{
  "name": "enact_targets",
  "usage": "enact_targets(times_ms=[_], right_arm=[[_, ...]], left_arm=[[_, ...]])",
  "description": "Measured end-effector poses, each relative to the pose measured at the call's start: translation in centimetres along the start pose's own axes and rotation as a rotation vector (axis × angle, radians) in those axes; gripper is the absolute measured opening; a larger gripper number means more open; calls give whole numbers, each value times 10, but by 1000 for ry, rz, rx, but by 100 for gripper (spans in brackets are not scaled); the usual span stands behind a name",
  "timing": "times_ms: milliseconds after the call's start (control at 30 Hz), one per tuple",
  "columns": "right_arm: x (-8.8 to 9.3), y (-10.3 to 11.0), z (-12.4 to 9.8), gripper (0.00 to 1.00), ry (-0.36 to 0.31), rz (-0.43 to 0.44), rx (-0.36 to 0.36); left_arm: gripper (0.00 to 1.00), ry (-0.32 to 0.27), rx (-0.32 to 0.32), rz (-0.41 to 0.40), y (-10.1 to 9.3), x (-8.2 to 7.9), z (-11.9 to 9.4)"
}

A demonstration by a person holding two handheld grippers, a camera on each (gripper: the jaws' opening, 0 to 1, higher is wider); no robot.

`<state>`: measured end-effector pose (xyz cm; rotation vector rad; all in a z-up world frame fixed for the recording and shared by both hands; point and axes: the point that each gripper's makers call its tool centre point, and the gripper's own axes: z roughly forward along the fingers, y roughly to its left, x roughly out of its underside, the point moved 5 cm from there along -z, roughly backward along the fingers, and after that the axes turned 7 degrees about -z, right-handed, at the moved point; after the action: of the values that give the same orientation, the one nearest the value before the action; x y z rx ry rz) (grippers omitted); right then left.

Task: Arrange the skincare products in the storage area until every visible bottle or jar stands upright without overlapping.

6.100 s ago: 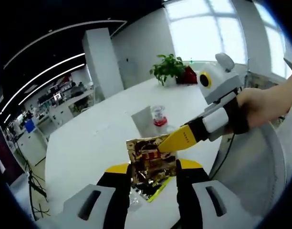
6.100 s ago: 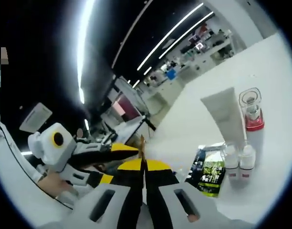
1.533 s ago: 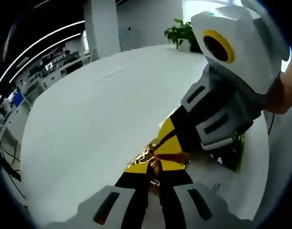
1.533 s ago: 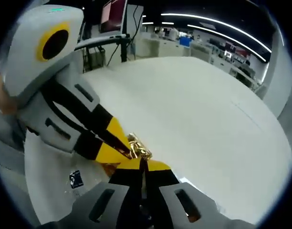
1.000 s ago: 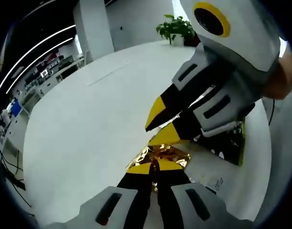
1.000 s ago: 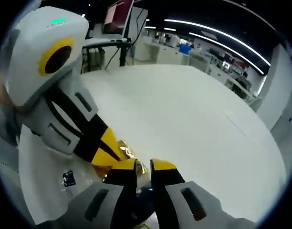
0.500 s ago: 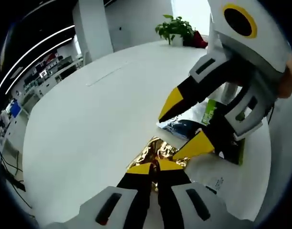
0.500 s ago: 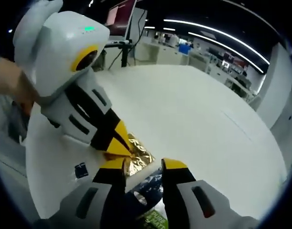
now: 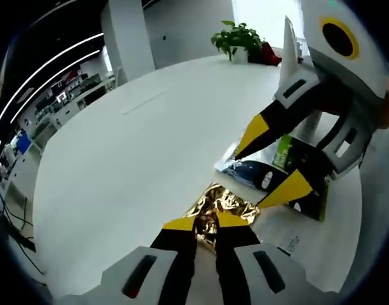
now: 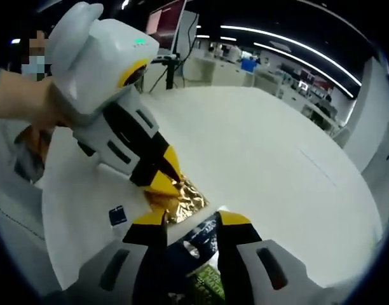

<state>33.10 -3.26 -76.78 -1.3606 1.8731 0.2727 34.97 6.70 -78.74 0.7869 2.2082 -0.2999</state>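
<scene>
Tongs on the left [image 9: 206, 223] are pinching the near edge of a crumpled gold foil sachet [image 9: 221, 206], their yellow tips pressed together on it while it is lying on the white bench [image 9: 131, 159]. In the right gripper view the same gold foil sachet [image 10: 185, 202] is showing just beyond the right tongs [image 10: 191, 222], with the left tongs [image 10: 159, 185] coming down onto it from the upper left, a person's hand [image 10: 26, 101] gripping their white body.

Right tongs [image 9: 274, 159] are hanging over the bench with jaws spread wide, gripping nothing. Under them a dark blue sachet [image 9: 248, 173] is lying flat, just beside the gold one and partly overlapped by a green-and-black packet [image 9: 302, 175]. In the right gripper view the dark blue sachet [image 10: 197, 240] is lying between the spread jaws, and the green-and-black packet [image 10: 207, 283] is peeking out below it.

A white tube [image 9: 288, 44] is standing upright behind the right tongs. Further back, a potted plant [image 9: 236, 41] is sitting at the bench's far edge, well apart from the sachets.
</scene>
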Motion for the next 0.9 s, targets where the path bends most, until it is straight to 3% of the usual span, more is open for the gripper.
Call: enact_targets(times_ms=[133, 200, 300, 733, 767, 833, 900], right_arm=[[-3, 6, -11, 35, -12, -5, -14], [-2, 14, -13, 43, -9, 7, -57], [0, 20, -19, 52, -15, -17, -60], [3, 44, -66, 71, -68, -63, -134], [4, 53, -71, 74, -90, -58, -199], [6, 64, -82, 80, -104, -22, -260], [11, 71, -92, 84, -92, -68, -288]], left_arm=[[16, -11, -6, -17, 0, -2, -3], [19, -10, -7, -23, -2, -2, -5], [24, -12, -1, -46, -6, -2, -9], [42, -9, -18, -86, -23, -4, -36], [44, -9, -20, -87, -25, -4, -40], [47, -8, -26, -95, -30, -4, -46], [50, -11, -35, -109, -31, -2, -50]])
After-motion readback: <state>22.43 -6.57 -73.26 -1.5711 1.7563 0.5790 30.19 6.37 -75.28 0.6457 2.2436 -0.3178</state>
